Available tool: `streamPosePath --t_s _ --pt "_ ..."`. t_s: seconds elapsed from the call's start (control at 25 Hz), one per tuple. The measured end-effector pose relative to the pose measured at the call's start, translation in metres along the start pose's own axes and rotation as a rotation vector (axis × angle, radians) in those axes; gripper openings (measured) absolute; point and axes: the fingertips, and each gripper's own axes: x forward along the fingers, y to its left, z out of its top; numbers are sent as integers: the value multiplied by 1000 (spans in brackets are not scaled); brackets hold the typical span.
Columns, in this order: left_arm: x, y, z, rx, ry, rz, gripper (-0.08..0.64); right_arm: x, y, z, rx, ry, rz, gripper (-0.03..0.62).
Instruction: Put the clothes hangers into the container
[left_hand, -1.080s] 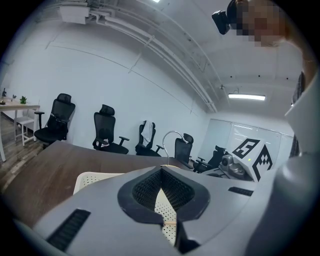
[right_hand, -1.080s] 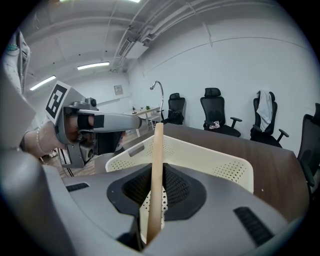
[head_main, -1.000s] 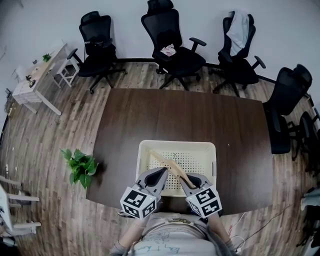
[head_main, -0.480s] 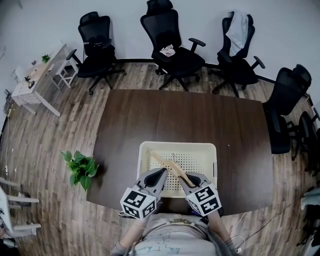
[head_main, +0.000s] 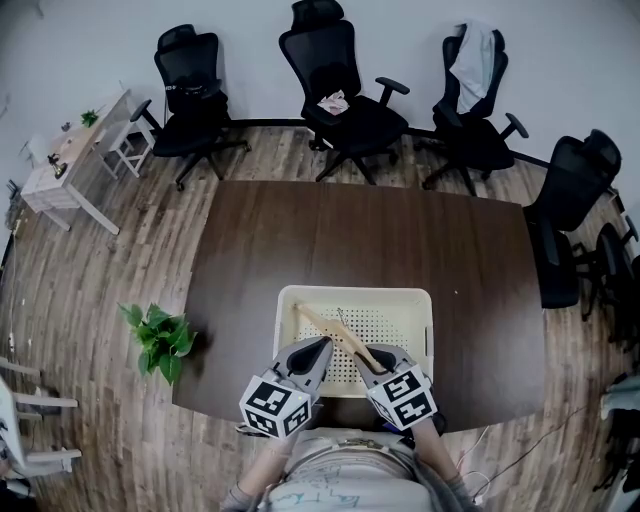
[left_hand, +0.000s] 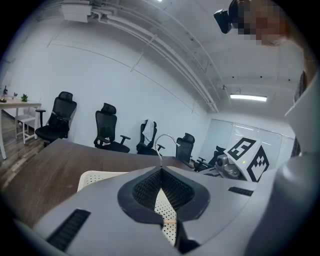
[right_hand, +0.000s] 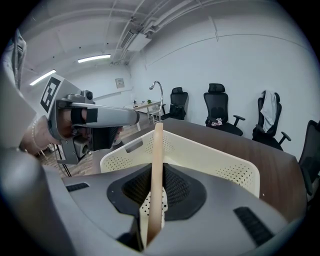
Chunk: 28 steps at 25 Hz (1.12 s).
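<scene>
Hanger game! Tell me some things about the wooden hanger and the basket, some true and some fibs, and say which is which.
1. The right hand-held gripper holds the wooden hanger. True.
2. The basket sits on the floor. False: it sits on the dark table.
3. A green plant stands on the floor beside the table. True.
4. The chairs by the wall are red. False: they are black.
5. The basket is full of clothes. False: its holey bottom shows.

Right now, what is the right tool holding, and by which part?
The right tool holds a wooden clothes hanger, clamped at one end of its arm, over the basket.
</scene>
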Motion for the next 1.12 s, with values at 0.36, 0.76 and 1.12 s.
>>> streamPosePath --t_s 0.36,0.76,1.12 --pt "4 2 -1 10 4 -1 11 1 -3 0 0 -5 -10 60" --pt "4 2 -5 3 12 -4 11 0 -7 -1 1 -5 -21 61" --pt "3 1 -5 5 12 -12 11 0 -10 -1 -6 -8 -48 63"
